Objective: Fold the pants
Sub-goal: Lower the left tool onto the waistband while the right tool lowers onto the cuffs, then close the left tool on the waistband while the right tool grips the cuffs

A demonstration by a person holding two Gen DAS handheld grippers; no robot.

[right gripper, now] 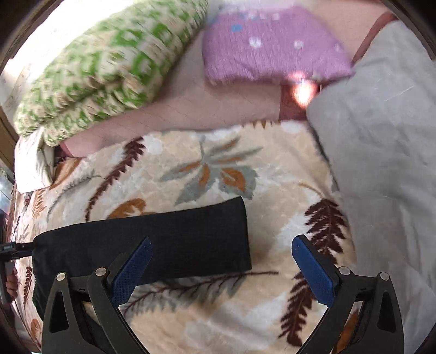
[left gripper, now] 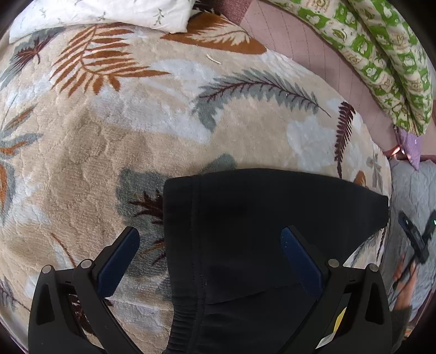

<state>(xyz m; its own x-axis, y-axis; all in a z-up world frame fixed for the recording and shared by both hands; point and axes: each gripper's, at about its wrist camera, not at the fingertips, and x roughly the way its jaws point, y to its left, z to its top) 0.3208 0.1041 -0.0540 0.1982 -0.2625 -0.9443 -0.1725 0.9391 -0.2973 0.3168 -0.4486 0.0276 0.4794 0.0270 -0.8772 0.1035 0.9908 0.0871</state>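
The black pants (left gripper: 259, 231) lie folded flat on a beige leaf-patterned blanket (left gripper: 136, 122). In the left wrist view my left gripper (left gripper: 209, 239) is open and empty, hovering over the pants' left edge, its blue pads (left gripper: 120, 261) on either side of that edge. In the right wrist view the pants (right gripper: 163, 245) form a dark strip ending in a straight edge. My right gripper (right gripper: 222, 250) is open and empty above that end, its left pad (right gripper: 130, 272) over the cloth. The right gripper also shows at the far right of the left wrist view (left gripper: 417, 239).
A green-patterned quilt (left gripper: 381, 54) and a white pillow (left gripper: 109, 13) lie at the far side. A purple cushion (right gripper: 272, 46) and a grey blanket (right gripper: 381, 136) lie to the right, over a pink sheet (right gripper: 204, 109).
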